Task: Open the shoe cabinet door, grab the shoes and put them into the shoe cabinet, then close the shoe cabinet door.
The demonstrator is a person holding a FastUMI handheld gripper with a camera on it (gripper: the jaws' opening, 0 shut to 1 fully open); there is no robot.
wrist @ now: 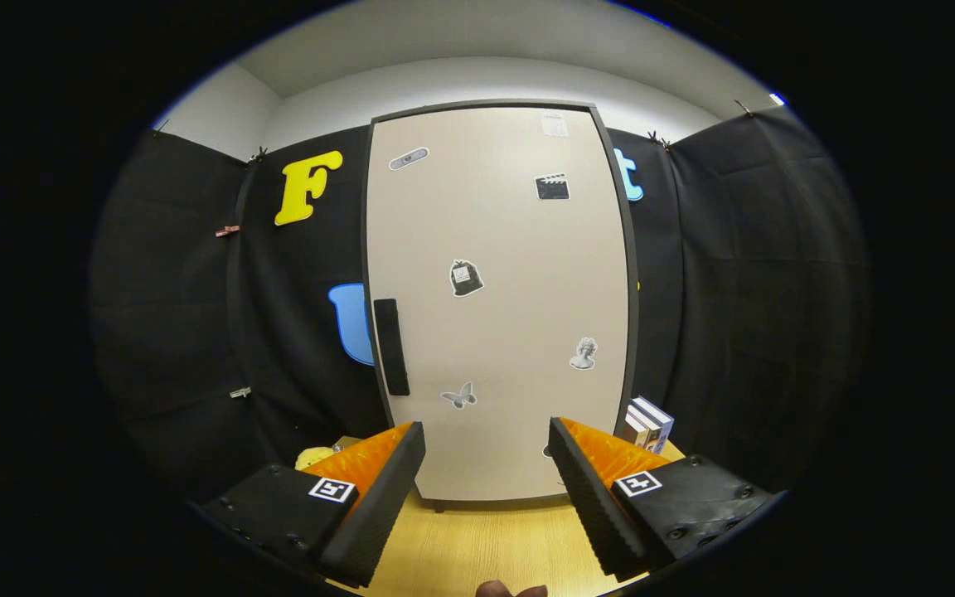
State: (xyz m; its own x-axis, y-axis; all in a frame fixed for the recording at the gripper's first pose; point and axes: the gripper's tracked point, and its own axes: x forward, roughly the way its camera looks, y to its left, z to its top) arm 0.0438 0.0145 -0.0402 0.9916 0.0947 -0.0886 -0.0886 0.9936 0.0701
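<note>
The shoe cabinet [498, 298] stands upright just beyond my fingers, on a wooden floor. Its beige door is shut and carries several small stickers. A black vertical handle [391, 347] sits near the door's left edge, above my left finger. My gripper [486, 439] is open, its two fingers spread wide with nothing between them but the floor and the foot of the door. A sliver of something brownish [512, 589] shows at the near edge of the floor, between the fingers; I cannot tell what it is.
The wooden floor [486, 543] runs from under the fingers to the cabinet's base. A short stack of books [647, 424] stands to the right of the cabinet. Something small and yellow [317, 456] lies by the cabinet's left foot, behind my left finger.
</note>
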